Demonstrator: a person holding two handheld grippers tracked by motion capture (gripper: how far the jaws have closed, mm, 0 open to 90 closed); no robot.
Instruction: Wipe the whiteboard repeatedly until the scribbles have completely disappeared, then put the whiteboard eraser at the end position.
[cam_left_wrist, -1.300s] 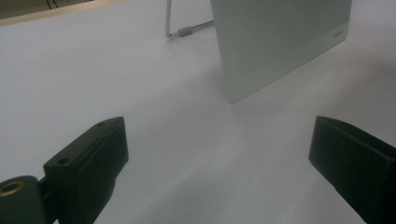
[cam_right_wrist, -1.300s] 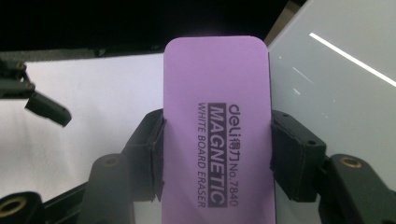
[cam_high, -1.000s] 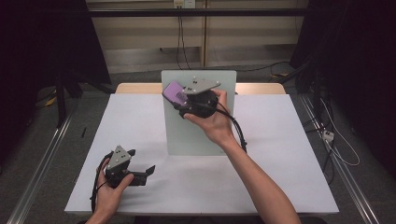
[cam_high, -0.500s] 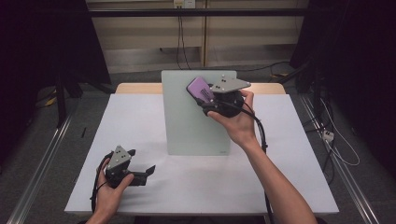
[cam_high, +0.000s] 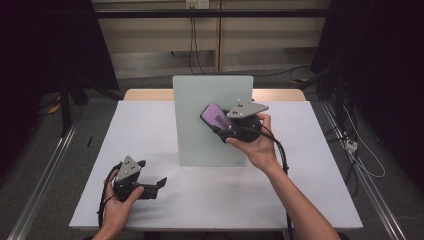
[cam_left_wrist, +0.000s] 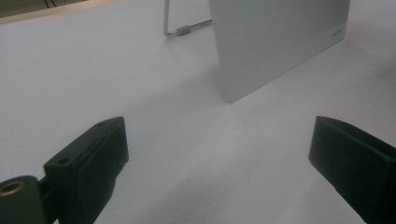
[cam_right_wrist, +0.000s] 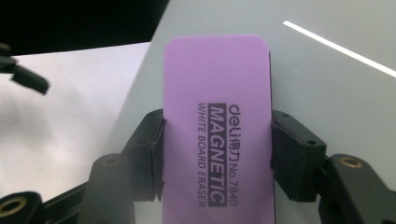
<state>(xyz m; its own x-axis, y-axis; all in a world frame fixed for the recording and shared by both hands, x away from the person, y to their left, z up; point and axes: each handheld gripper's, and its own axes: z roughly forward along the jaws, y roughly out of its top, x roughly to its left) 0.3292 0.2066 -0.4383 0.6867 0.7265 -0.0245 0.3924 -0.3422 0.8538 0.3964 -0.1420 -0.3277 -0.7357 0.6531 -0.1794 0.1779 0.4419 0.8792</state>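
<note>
My right gripper (cam_high: 216, 121) pinches the purple eraser (cam_right_wrist: 217, 126) across its short sides against the whiteboard (cam_high: 200, 130). Its long way points up-left. My left gripper (cam_high: 152, 185) rests wide open on the table (cam_high: 310, 190).

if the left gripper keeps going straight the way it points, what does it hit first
Probably the near bottom corner of the upright whiteboard. The open left gripper looks along bare white table toward it; depth is hard to judge, and it might slide just past the corner.

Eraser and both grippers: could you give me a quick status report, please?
Right gripper shut on purple eraser, held at the whiteboard. Left gripper open, low over the table. Nothing in the way.
</note>
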